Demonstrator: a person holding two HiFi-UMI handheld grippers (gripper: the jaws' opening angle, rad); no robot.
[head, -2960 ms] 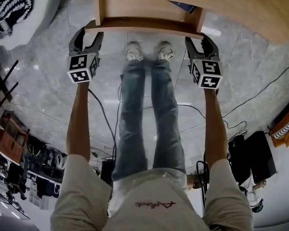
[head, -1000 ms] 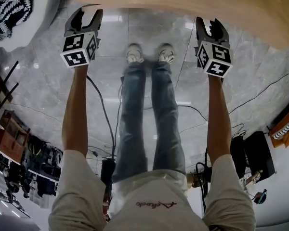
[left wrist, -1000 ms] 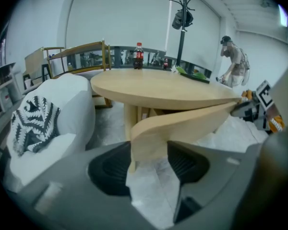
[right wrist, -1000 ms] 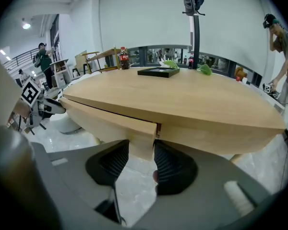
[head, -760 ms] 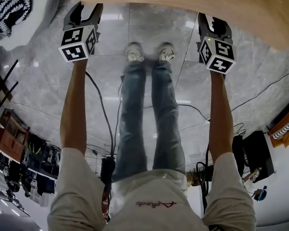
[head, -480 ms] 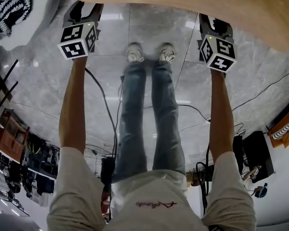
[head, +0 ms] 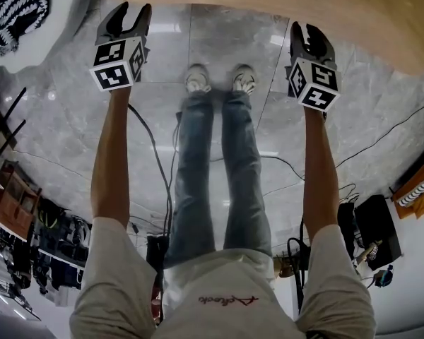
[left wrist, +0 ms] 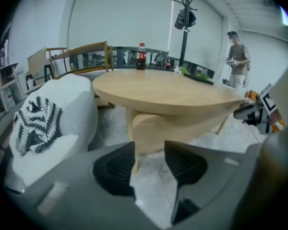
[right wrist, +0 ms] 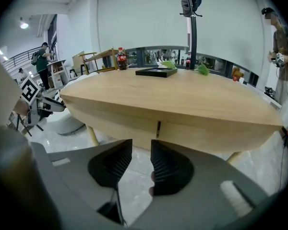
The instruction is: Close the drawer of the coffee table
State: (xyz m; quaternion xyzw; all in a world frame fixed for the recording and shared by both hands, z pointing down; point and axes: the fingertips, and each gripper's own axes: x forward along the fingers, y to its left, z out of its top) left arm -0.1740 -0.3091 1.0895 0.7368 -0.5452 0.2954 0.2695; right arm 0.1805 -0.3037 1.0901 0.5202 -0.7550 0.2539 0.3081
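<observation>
Drawer (right wrist: 120, 121) now flush in wood table (head: 283, 2); L claw (head: 132, 14), R claw (head: 309, 37) apart, narrowing (empty)

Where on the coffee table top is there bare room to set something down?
The near half of the table top is bare, from the front edge back to the flat black object. The far edge is crowded with the cola bottle, the flat black object and the green leaves.

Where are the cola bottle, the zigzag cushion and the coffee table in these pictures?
cola bottle (left wrist: 141, 60), left gripper view, middle of its dark body.
zigzag cushion (left wrist: 36, 126), left gripper view, middle of its patterned face.
coffee table (right wrist: 182, 96), right gripper view, bare wooden top.
</observation>
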